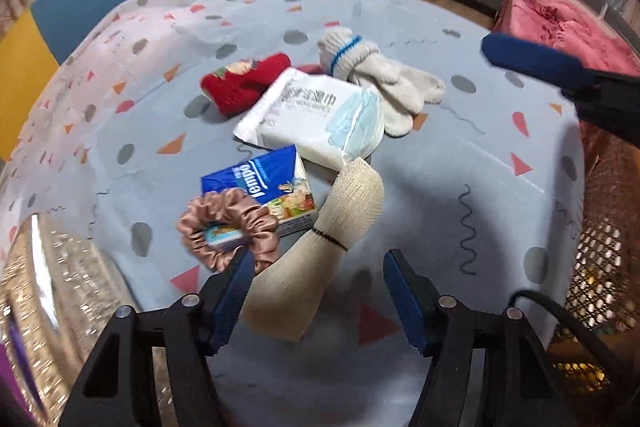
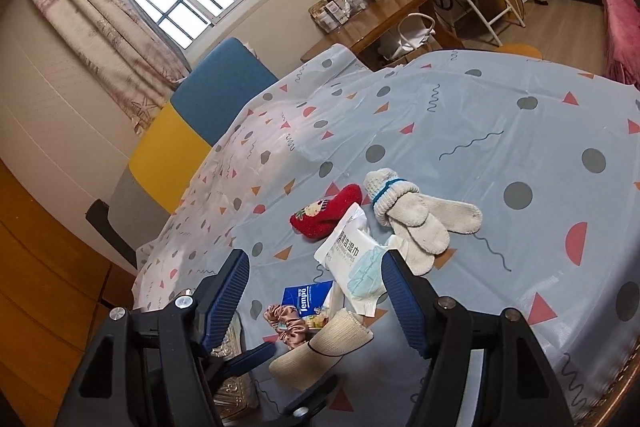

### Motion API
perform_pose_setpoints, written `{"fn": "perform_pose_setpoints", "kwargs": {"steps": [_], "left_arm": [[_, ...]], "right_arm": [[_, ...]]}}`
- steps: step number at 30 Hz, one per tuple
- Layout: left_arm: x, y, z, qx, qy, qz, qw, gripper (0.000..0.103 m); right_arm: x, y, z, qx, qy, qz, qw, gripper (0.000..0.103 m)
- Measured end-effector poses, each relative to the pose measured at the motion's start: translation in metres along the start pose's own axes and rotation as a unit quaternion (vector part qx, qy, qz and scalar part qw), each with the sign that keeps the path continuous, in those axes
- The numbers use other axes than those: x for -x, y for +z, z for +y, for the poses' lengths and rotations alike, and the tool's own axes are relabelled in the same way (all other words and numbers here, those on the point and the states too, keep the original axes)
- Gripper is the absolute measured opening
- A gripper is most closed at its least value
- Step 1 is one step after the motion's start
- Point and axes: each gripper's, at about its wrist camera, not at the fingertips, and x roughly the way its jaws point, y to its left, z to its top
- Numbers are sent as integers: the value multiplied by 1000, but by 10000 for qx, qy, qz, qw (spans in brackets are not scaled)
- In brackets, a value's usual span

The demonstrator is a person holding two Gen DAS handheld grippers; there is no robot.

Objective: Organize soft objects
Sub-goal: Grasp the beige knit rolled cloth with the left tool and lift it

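Note:
A cream knitted tube [image 1: 320, 247] lies at the near edge of the table, its lower end between the fingers of my left gripper [image 1: 320, 297]. The left pad is against it and the right pad stands clear, so the gripper is open. A pink satin scrunchie [image 1: 228, 231] rests on a blue Tempo tissue pack [image 1: 260, 183]. Behind lie a white wipes pack [image 1: 304, 115] with a blue face mask [image 1: 358, 123] on it, a red sock [image 1: 244, 83] and white knit gloves [image 1: 380, 75]. My right gripper [image 2: 316, 301] hovers open and empty above the pile.
The patterned light-blue tablecloth [image 1: 440, 167] covers a round table with a gold lace rim [image 1: 596, 267]. A blue and yellow chair [image 2: 208, 107] stands at the far left, a pink bedspread [image 1: 560, 23] to the right, and a wooden desk [image 2: 384, 19] behind.

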Motion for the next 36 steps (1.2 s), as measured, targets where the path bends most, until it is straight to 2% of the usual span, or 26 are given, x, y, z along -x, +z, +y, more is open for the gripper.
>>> {"fn": "perform_pose_setpoints", "kwargs": {"steps": [1, 3, 6, 13, 18, 24, 28, 33, 36], "left_arm": [[-4, 0, 0, 5, -12, 29, 10000, 39], [-5, -2, 1, 53, -158, -5, 9999, 33], [1, -9, 1, 76, -281, -128, 9995, 16], [33, -18, 18, 535, -520, -454, 9962, 15], [84, -5, 58, 1199, -524, -1001, 9863, 15], [150, -5, 134, 2136, -40, -1614, 9635, 15], [190, -24, 181, 2731, 313, -1946, 9416, 15], [229, -62, 221, 3200, 620, -2311, 9167, 15], [248, -89, 238, 3417, 826, -2447, 9036, 15]], "right_arm": [[0, 0, 0, -16, 24, 16, 10000, 70], [-1, 0, -1, -36, 33, 21, 10000, 70], [-1, 0, -2, -50, 23, 23, 10000, 70], [1, -1, -2, -81, -61, -39, 9999, 70], [-1, -1, -2, -60, -191, -1, 9998, 70], [-20, -5, 8, 244, -362, 496, 9978, 70], [-37, -11, 15, 506, -626, 853, 9931, 70], [-78, -32, 23, 738, -607, 1901, 9771, 70], [-94, -44, 34, 1094, -778, 2215, 9659, 70]]}}
